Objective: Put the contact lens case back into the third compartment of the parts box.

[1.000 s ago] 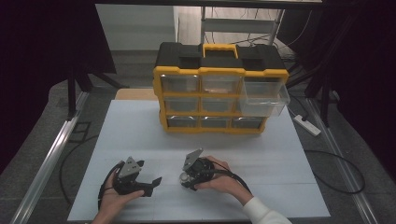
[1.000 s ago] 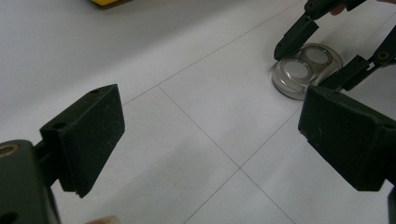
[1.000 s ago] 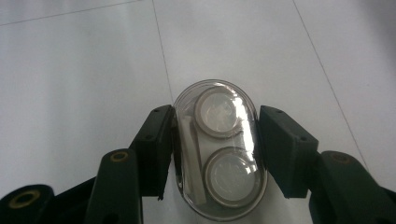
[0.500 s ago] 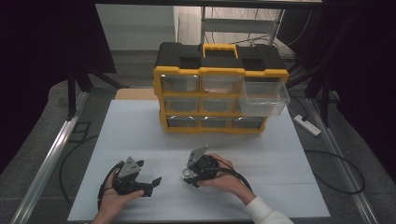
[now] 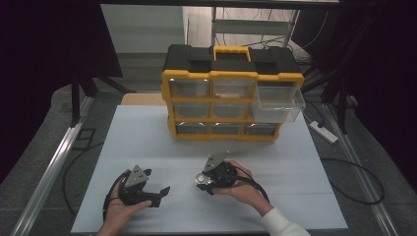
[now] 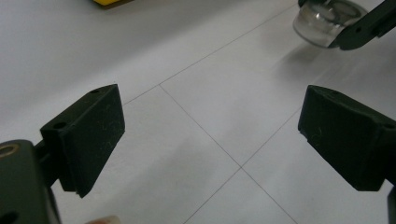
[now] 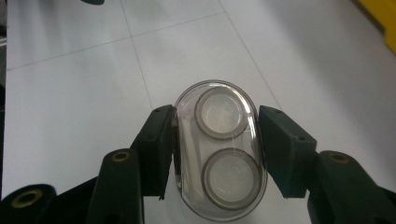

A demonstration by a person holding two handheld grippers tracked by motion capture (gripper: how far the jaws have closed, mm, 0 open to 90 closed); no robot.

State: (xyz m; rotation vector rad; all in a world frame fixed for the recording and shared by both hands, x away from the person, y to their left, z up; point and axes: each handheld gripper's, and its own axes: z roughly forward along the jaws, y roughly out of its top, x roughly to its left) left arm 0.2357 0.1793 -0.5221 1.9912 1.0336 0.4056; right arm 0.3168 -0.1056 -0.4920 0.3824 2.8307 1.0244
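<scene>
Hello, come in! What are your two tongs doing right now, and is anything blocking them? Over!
Right tongs shut on the clear oval case. Left tongs open, holding nothing. White table bare between the tongs and the yellow drawer organizer; its top right drawer stands pulled out.

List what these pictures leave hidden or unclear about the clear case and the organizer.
- Clear case: near end cut off by the bottom edge in the right gripper view; sides covered by the right gripper jaws.
- Organizer: closed drawers' contents too small and dim in the high view.
- Open drawer: contents unclear in the high view.
</scene>
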